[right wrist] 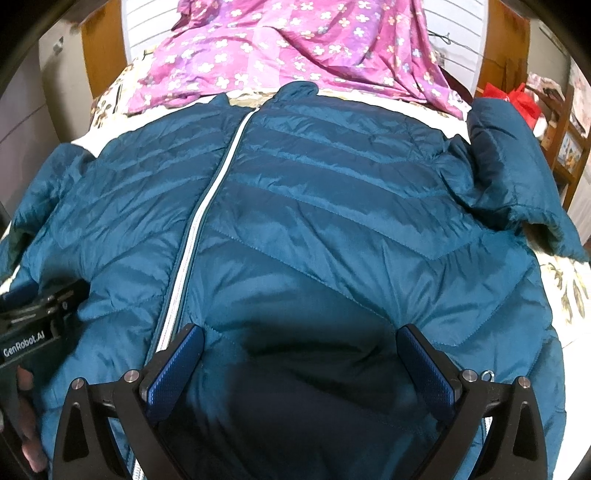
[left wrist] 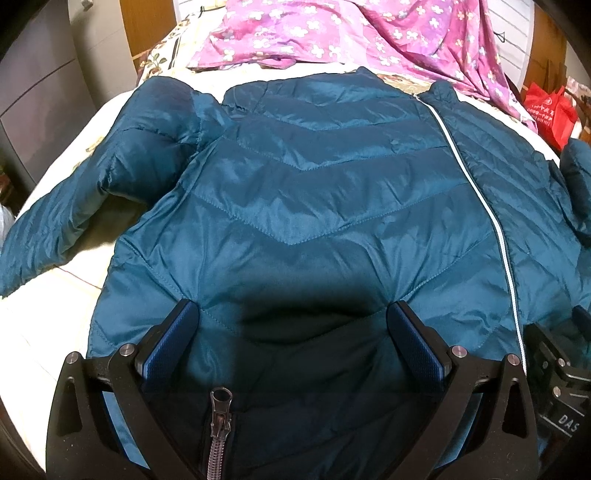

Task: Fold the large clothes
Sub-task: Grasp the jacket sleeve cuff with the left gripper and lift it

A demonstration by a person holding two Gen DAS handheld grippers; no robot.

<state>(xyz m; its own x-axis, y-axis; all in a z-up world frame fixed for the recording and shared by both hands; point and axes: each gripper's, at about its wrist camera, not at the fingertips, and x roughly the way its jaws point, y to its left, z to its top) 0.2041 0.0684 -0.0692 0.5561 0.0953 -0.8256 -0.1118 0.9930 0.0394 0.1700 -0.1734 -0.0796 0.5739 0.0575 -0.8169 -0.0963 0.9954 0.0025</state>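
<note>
A teal quilted puffer jacket (left wrist: pixel 314 192) lies front up on the bed, zipped, its pale zipper line (left wrist: pixel 491 221) running from collar to hem. It also fills the right wrist view (right wrist: pixel 332 221). Its left sleeve (left wrist: pixel 74 206) spreads out to the left; its right sleeve (right wrist: pixel 517 166) is bunched at the right. My left gripper (left wrist: pixel 291 317) is open, low over the hem on the jacket's left half. My right gripper (right wrist: pixel 301 343) is open, low over the hem on the right half. A pocket zipper pull (left wrist: pixel 221 402) shows between the left fingers.
A purple flowered cloth (left wrist: pixel 351 33) lies at the head of the bed beyond the collar. A floral bedsheet (right wrist: pixel 569 288) shows at the bed's edges. A red bag (left wrist: pixel 550 110) stands at the far right. A grey cabinet (left wrist: pixel 37 103) stands at the left.
</note>
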